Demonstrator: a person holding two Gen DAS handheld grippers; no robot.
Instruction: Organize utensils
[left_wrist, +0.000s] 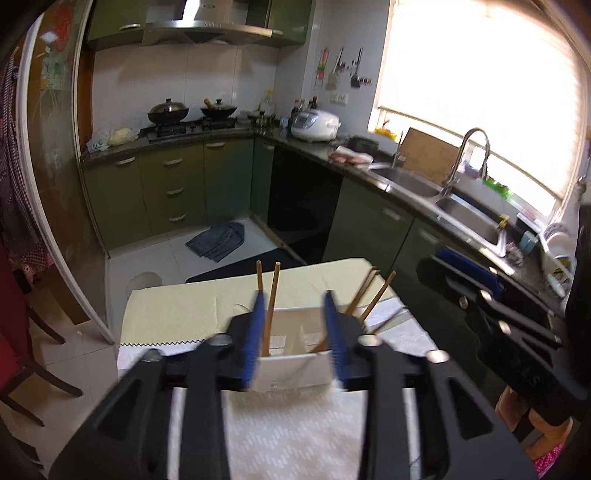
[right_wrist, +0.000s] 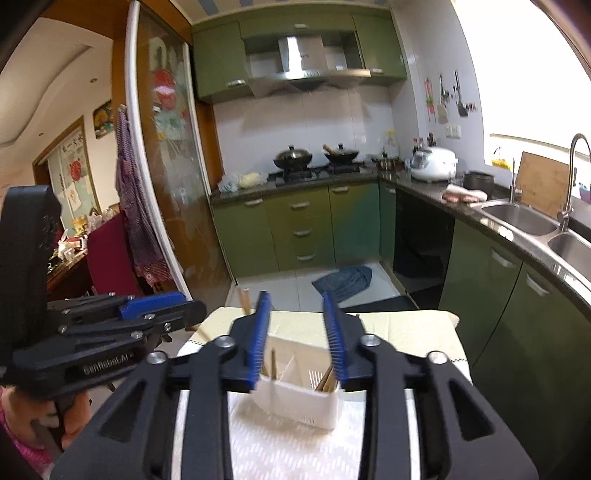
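Already the chopsticks (left_wrist: 272, 306) stand sorted in the white holder (right_wrist: 299, 400) on the near table (left_wrist: 177, 314); little seems left. Left gripper (left_wrist: 295, 332) and right gripper (right_wrist: 298, 339) hang released, grasping nothing.

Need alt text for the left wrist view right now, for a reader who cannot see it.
The left gripper, jaws open and empty, frames a white utensil holder holding wooden chopsticks on a cloth-covered table. The right gripper hovers at right.
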